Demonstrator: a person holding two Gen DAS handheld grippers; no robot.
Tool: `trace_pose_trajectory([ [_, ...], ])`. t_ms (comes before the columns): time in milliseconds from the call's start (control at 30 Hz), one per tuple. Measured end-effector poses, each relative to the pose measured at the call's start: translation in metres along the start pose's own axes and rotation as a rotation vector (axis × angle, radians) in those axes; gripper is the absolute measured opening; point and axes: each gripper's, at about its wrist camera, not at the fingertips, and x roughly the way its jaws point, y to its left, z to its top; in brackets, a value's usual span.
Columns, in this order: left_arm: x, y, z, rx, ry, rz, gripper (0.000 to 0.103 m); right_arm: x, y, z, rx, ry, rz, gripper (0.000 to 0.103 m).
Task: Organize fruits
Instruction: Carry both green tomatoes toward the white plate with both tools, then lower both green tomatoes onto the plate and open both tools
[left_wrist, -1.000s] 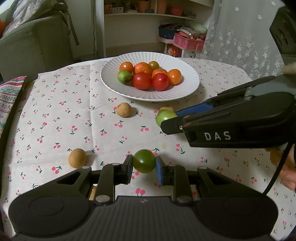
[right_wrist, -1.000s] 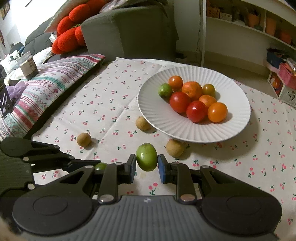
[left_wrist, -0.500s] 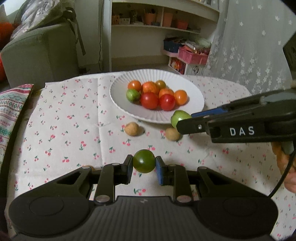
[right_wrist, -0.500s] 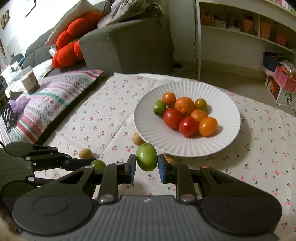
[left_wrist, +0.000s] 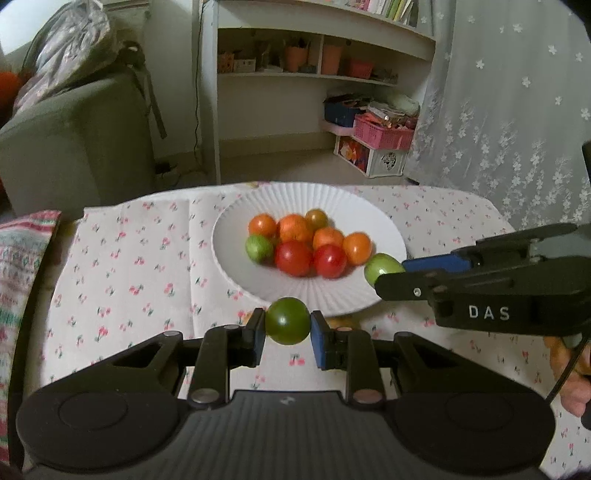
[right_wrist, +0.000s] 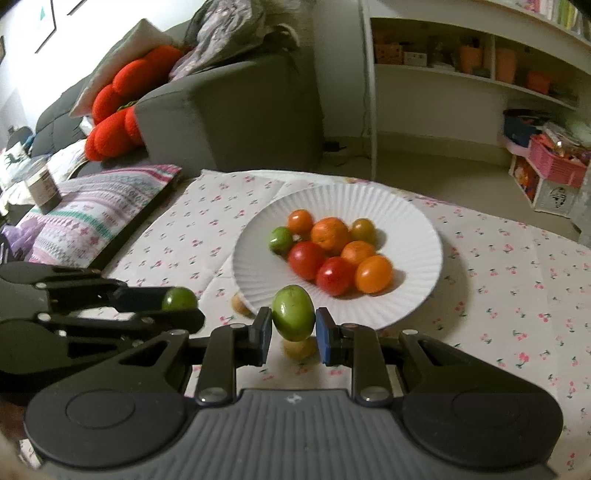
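A white ridged plate (left_wrist: 258, 206) (right_wrist: 413, 218) on the cherry-print tablecloth holds several red, orange and green tomatoes (left_wrist: 293, 257) (right_wrist: 334, 275). My left gripper (left_wrist: 288, 338) is shut on a dark green tomato (left_wrist: 288, 320), held in the air just before the plate's near rim; it also shows in the right wrist view (right_wrist: 180, 299). My right gripper (right_wrist: 293, 334) is shut on a light green tomato (right_wrist: 293, 313), held above the plate's near edge; it also shows in the left wrist view (left_wrist: 380, 266).
Two small brown fruits lie on the cloth by the plate's near rim (right_wrist: 240, 304) (right_wrist: 299, 349). A striped cushion (right_wrist: 92, 221) and a grey sofa (right_wrist: 229, 110) stand to the left. White shelves (left_wrist: 317, 74) and a pink basket (left_wrist: 384, 131) lie beyond the table.
Both grippers have risen and moved forward toward the plate, each still holding its green tomato. The brown fruits on the cloth now sit below and behind the fingertips.
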Motion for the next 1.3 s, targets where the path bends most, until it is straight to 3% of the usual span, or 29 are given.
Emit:
trace_pose_trajectory([
  [433, 0.039, -0.004, 0.034, 0.011, -0.008, -0.001, 0.0, 0.01, -0.037, 0.008, 0.039, -0.01, -0.072, 0.023],
  [700, 0.059, 0.029, 0.065, -0.1, -0.027, -0.027, 0.0, 0.022, -0.06, 0.021, 0.055, -0.019, -0.11, 0.023],
  [933, 0.074, 0.049, 0.088, -0.158, -0.038, -0.029, 0.0, 0.038, -0.07, 0.033, 0.07, -0.047, -0.093, 0.023],
  [1033, 0.087, 0.048, 0.096, -0.152, -0.016, -0.072, 0.0, 0.045, -0.077, 0.035, 0.108, -0.075, -0.064, 0.023],
  [1300, 0.139, 0.029, 0.11, -0.099, 0.083, -0.096, 0.0, 0.062, -0.079, 0.031, 0.131, -0.075, -0.048, 0.023],
])
